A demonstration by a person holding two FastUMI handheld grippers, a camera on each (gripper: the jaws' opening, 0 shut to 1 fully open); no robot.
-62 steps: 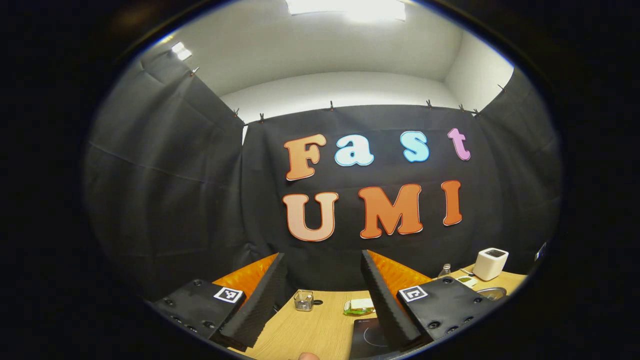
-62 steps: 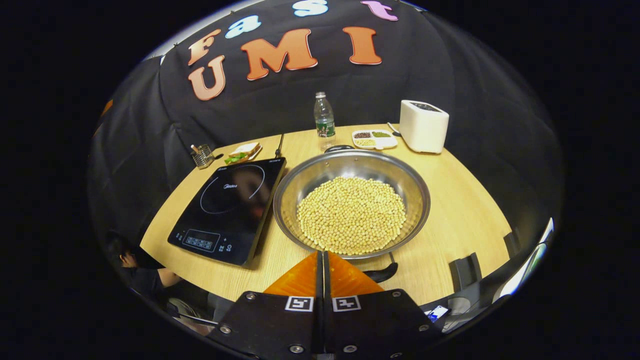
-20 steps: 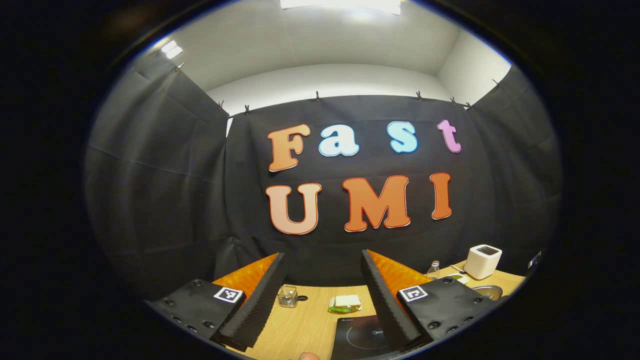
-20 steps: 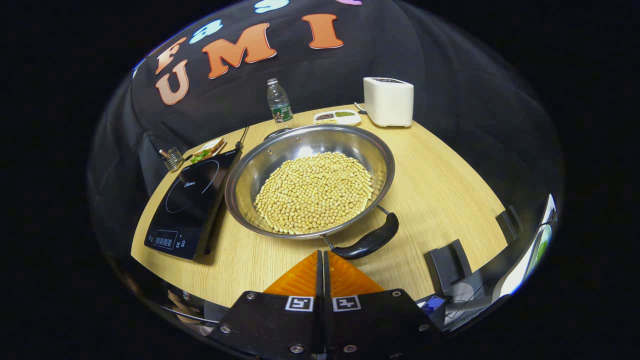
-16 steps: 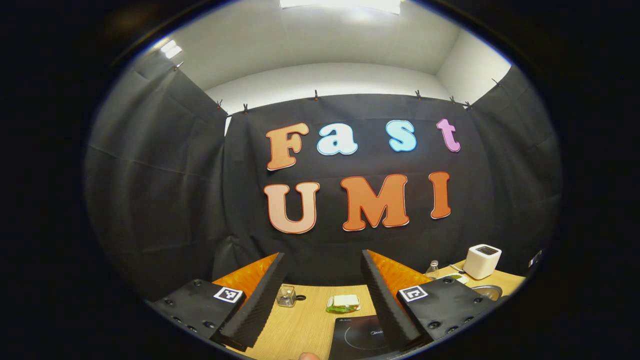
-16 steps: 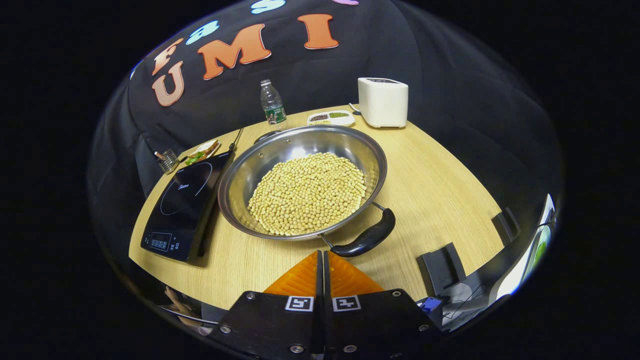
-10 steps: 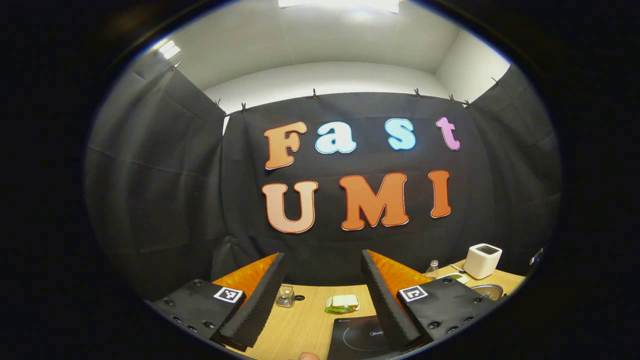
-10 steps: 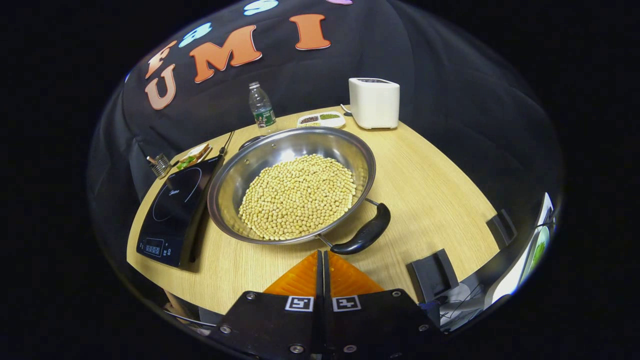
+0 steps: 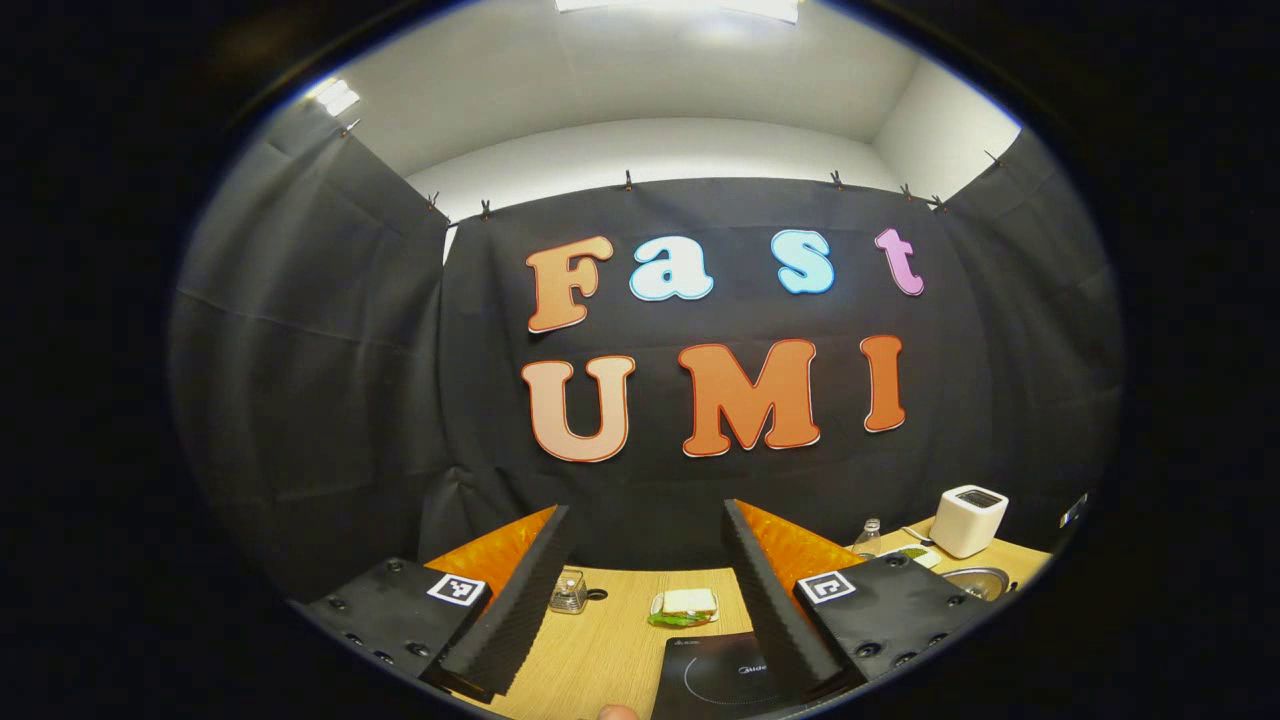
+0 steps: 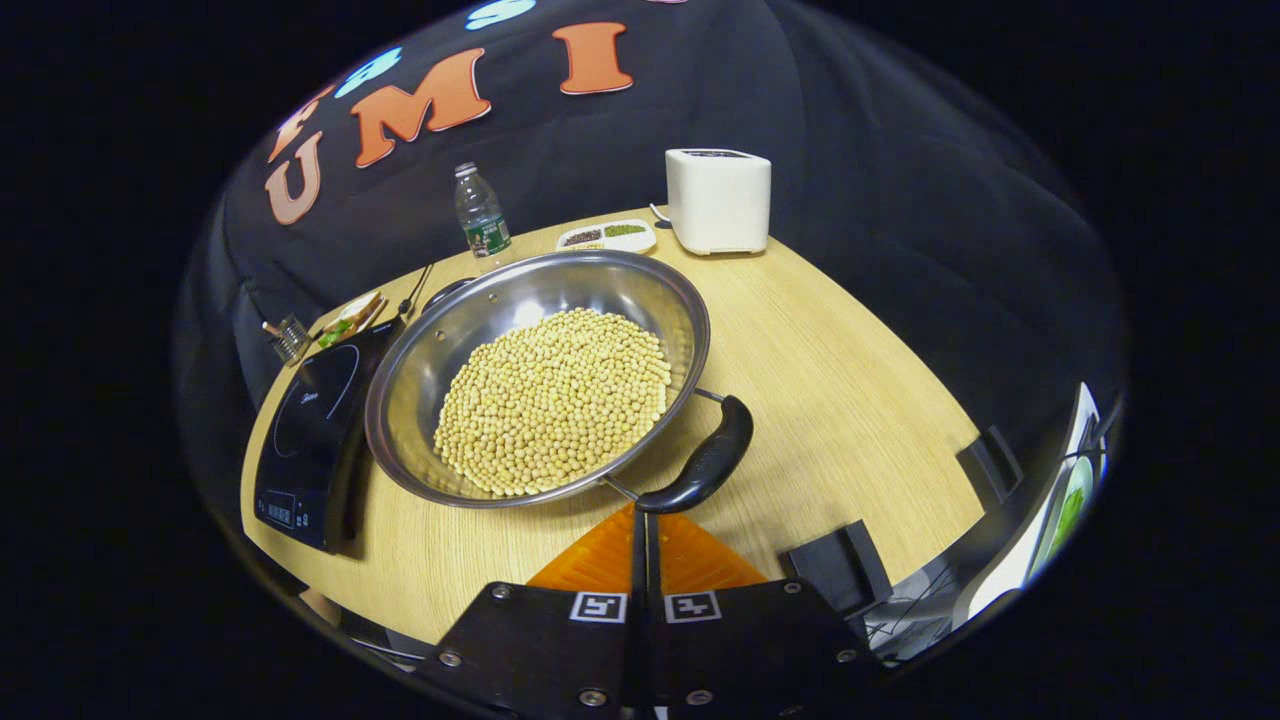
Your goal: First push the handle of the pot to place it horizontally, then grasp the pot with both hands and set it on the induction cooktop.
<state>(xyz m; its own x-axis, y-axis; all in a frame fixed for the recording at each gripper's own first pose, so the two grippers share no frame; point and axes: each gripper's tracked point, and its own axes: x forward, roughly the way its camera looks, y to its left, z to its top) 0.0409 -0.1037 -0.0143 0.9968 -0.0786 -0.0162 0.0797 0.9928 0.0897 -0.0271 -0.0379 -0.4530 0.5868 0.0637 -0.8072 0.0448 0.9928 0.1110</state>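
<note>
Right gripper (image 10: 641, 520), fingers pressed together and holding nothing, is sitting just below the near end of the pot (image 10: 540, 375) handle (image 10: 702, 463). Handle's long axis is running up-right, away from the tips. Pot is resting on the table (image 10: 850, 400), cooktop (image 10: 305, 430) just to its left. Left gripper (image 9: 640, 560) is hanging open, farther off; its view is showing the cooktop (image 9: 715, 680) between the fingers and a sliver of pot rim (image 9: 968, 580) at far right.

Light wood tabletop (image 10: 850, 370), rounded edge. Black cloth wall (image 9: 330, 400) hangs behind and to both sides of it, clipped along the top. Above the cloth: white wall (image 9: 650, 150), white ceiling, bright ceiling light (image 9: 680, 5).
</note>
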